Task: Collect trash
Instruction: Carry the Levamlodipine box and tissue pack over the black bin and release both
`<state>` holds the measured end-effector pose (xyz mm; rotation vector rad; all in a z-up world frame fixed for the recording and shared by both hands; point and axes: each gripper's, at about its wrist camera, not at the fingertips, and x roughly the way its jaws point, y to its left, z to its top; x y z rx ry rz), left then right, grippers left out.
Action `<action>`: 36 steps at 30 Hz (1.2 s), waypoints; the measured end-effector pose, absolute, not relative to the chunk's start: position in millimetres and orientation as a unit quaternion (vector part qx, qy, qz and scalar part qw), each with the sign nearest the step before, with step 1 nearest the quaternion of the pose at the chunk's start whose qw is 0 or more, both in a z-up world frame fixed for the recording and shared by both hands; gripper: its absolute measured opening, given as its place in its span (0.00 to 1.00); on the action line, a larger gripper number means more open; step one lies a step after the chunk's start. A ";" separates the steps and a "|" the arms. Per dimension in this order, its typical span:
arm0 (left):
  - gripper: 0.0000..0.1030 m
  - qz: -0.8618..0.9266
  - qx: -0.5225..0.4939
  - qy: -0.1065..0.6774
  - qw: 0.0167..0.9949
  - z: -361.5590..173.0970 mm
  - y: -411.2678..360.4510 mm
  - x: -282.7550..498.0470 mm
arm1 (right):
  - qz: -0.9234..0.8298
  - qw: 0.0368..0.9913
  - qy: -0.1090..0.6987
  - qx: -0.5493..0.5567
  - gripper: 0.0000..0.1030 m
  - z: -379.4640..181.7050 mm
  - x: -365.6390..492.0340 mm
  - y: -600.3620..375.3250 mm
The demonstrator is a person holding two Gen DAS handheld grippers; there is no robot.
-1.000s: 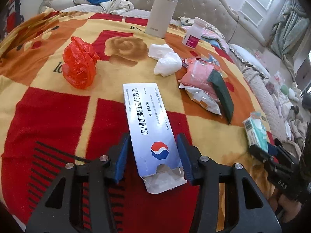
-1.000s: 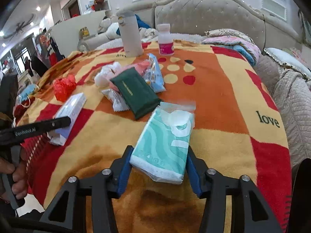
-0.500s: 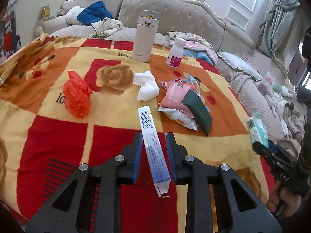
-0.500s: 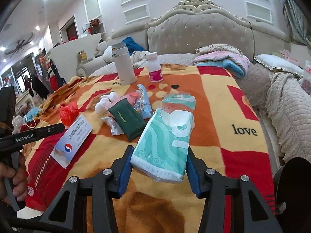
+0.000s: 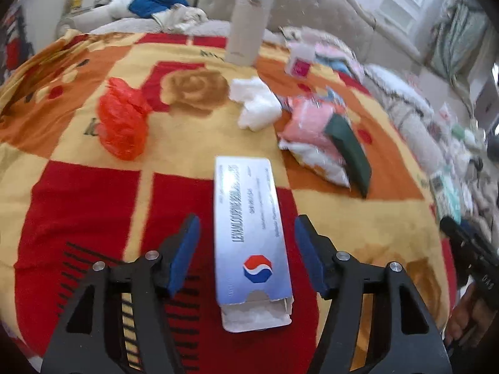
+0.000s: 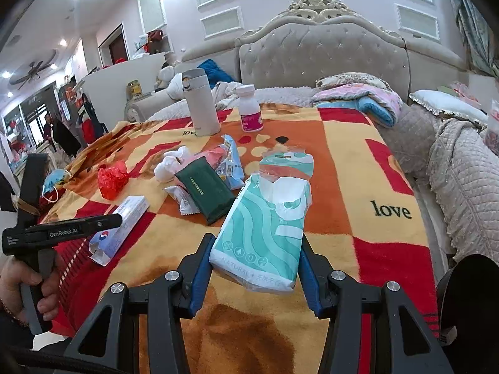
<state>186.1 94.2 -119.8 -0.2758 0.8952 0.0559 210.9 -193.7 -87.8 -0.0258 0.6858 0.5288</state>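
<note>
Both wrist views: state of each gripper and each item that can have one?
left gripper: open, straddling the box
medicine box: lying flat, end flap open
right gripper: shut on tissue pack
tissue pack: opened, lifted
flask: upright, lid closed
pill bottle: upright, capped
red bag: crumpled

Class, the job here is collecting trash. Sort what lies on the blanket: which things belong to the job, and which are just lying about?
Job: opened tablet box, red plastic bag, crumpled tissues, empty wrappers.

Lying about: flask, pill bottle, dark green pouch.
</note>
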 end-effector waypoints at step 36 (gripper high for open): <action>0.44 0.008 -0.082 0.372 0.925 -49.1 24.9 186.7 | 0.214 0.932 0.292 0.017 0.47 -64.3 192.5 -252.9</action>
